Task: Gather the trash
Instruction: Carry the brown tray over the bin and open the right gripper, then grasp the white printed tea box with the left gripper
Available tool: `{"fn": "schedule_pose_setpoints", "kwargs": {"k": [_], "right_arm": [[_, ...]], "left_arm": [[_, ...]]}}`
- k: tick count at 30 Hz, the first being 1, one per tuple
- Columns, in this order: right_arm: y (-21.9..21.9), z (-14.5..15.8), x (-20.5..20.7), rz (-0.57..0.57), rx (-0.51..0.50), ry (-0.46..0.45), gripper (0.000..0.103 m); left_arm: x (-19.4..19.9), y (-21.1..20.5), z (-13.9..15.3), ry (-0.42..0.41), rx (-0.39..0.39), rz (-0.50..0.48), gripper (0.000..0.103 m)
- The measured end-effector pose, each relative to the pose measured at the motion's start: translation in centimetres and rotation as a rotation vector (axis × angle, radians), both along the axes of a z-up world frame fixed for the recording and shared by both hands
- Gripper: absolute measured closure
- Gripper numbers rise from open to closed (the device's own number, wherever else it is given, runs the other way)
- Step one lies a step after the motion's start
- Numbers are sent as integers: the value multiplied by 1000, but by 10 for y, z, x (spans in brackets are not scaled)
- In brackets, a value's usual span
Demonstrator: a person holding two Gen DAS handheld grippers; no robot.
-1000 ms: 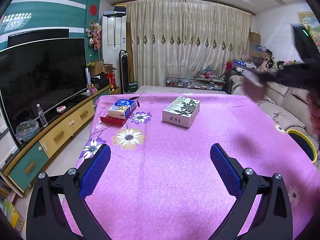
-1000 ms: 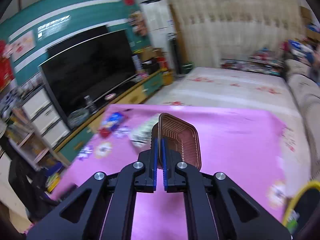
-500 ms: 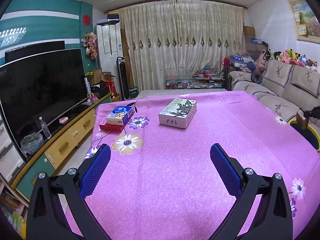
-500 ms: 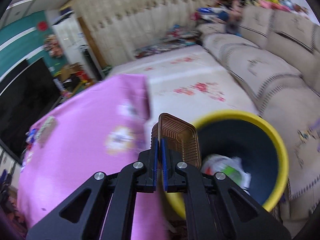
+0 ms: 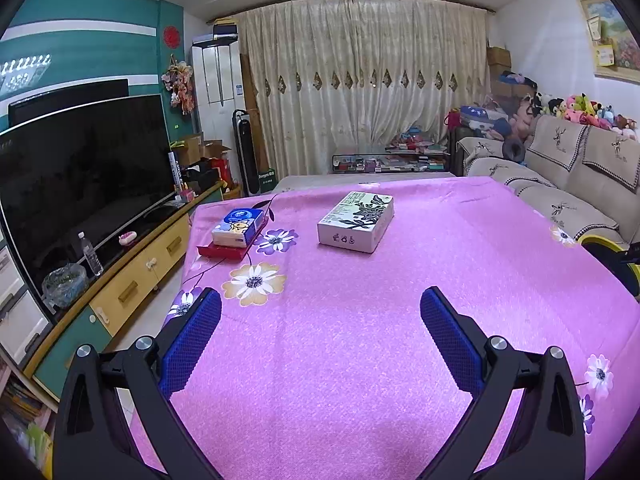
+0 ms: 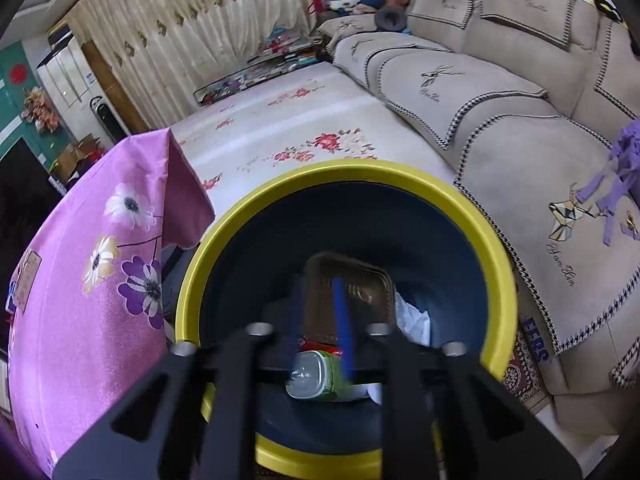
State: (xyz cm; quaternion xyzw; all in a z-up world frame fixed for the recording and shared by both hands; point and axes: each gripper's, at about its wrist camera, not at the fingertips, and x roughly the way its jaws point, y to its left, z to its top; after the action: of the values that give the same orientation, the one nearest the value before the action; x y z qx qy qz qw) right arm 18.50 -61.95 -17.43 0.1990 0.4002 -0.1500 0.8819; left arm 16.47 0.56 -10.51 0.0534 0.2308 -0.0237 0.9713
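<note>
In the right wrist view my right gripper [image 6: 318,286] points down into a dark bin with a yellow rim [image 6: 472,220]. Its jaws are opening and look blurred, with the blue pads [image 6: 343,320] apart. A brown plastic tray [image 6: 360,292] stands on edge between them, over the bin's mouth, and no longer looks pinched. Inside the bin lie a green-labelled clear container [image 6: 316,376] and crumpled white paper [image 6: 412,320]. My left gripper [image 5: 320,320] hovers open over the pink tablecloth with nothing between its fingers.
The bin stands on the floor between the pink floral table [image 6: 80,300] and a beige sofa [image 6: 540,168]. On the table are a white patterned box [image 5: 356,220] and a blue tissue pack [image 5: 238,226] on a red tray. A TV [image 5: 80,176] lines the left wall.
My right gripper swung from above the table to over the bin and dipped toward it. Its jaws, shut on the brown tray before, have now parted. The left gripper stayed put.
</note>
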Motion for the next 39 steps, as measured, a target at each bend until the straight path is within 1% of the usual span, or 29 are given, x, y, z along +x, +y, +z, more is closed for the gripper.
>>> {"fn": "schedule_pose_setpoints", "kwargs": {"k": [1,2,7,9,12,15,18,20,22,24,25,26,28,30,33,37,39], "right_arm": [[1,1,-3,-4,-6,-5,63],[2,4,-6,-3,-16,-11,61],[24,20,-19,20,-57,-42,59],[34,27,-23,34,-71,-60,55],[45,35,-25,55,-79,-82,55],[54,45,-28,74,-78,-109,54],[61,53,-31,83,-89,-131,50],[63,55,-30,87,-94,-137,49],[67,57,-31,95,-98,-137,49],[68,56,-30,100,-93,-136,49],[68,56,-29,101,-91,-134,48],[68,55,-28,102,-90,-132,48],[67,54,-26,101,-89,-125,47],[68,53,-23,103,-88,-117,46],[69,53,-19,107,-86,-110,46],[70,53,-14,115,-83,-106,45],[72,53,-11,120,-81,-106,44]], "left_arm": [[0,0,0,1,1,-1,5],[0,0,0,1,0,-1,5],[2,1,-2,20,-9,-14,5],[7,-3,-4,50,-10,-45,5],[19,-18,-10,119,34,-111,5],[37,-36,-8,173,62,-174,5],[65,-48,0,222,38,-233,5],[87,-54,5,241,33,-258,5],[113,-58,7,250,53,-260,5],[148,-58,7,281,61,-250,5],[161,-57,6,296,56,-247,5],[181,-54,4,325,39,-244,5],[204,-53,2,348,35,-243,5],[229,-51,-2,370,61,-240,5],[259,-57,-12,400,124,-238,5],[289,-60,-26,460,142,-255,5],[301,-60,-33,485,133,-259,5]]}}
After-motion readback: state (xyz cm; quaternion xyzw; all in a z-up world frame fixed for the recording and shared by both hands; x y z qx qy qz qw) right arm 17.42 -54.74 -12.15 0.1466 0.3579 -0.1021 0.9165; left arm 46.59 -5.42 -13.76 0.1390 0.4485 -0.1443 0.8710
